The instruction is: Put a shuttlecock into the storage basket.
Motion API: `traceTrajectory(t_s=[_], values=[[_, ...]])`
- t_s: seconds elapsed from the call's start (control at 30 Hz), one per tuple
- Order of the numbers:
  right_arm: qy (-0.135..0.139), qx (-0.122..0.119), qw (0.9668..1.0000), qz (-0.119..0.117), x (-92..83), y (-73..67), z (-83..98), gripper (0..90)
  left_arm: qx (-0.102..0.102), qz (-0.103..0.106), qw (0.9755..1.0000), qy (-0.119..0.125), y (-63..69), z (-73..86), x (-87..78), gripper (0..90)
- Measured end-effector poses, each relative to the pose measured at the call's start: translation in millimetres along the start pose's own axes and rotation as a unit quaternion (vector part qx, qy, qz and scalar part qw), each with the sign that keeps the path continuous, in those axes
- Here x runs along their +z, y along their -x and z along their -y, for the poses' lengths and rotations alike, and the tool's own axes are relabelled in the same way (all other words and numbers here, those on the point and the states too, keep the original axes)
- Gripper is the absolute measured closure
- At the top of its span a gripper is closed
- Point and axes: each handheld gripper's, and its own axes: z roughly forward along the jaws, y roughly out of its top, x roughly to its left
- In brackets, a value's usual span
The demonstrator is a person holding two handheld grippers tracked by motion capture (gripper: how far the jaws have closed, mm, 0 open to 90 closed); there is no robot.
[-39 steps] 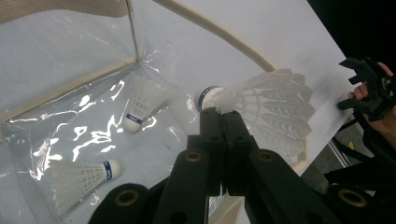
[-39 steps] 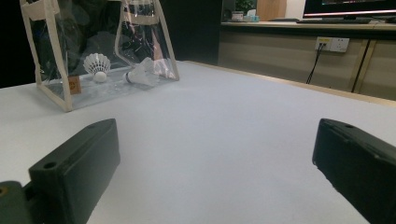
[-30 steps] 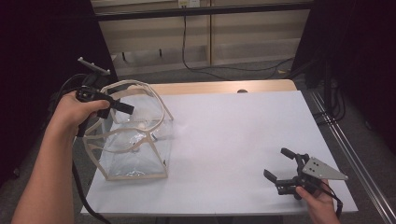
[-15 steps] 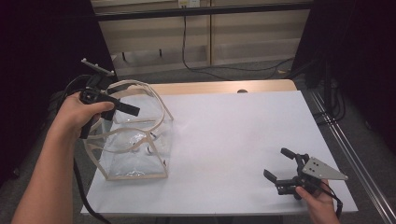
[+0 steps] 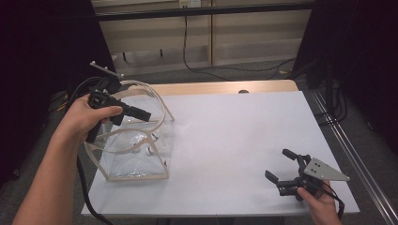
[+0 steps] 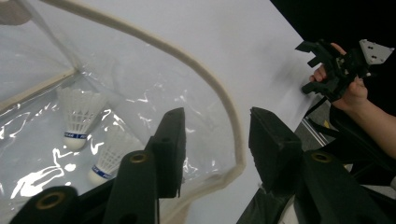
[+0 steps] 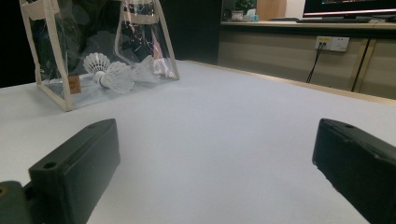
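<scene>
High view: a clear soft-plastic tote bag with cream fabric trim and handles (image 5: 133,150) stands on the left part of the white desk (image 5: 234,136). The left tongs (image 5: 136,112) hover over its open mouth beside the cream handle loop (image 5: 159,105), the left hand (image 5: 91,119) raised with the forearm coming up from the lower left. The right tongs (image 5: 281,168) rest low near the desk's near right corner, well apart from the bag, jaws spread and empty.

Left gripper view: the jaws have just been opening and stand apart; the handle strap curves just ahead of them, free of both pads. Two white feathered shuttlecocks with blue-banded cork bases (image 6: 79,114) lie in the bag's bottom.

Right gripper view: the wide-open jaws frame bare desk, and the bag (image 7: 100,51) stands upright far off with the shuttlecocks (image 7: 109,72) showing through its wall.

The bag looks light, floppy and slick, likely to sag or crumple if squeezed at the film. The stitched trim or a handle seems the surest place to take hold. The shuttlecocks are feather-light and easily crushed.
</scene>
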Motion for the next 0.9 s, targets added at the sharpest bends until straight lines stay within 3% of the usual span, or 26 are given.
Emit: traceTrajectory(t_s=[0.53, 0.9], values=[[-0.001, 0.002, 1.0000, -0.002, 0.3, -1.0, -0.5, 0.6, 0.032, 0.028, 0.9991, -0.003, 22.9, 3.4, 11.0, 34.8], [0.003, 0.000, 1.0000, 0.001, -3.7, -1.6, -1.5, 0.6, 0.057, 0.045, 0.9974, -0.002, 40.0, 4.6, 20.0, 29.6]])
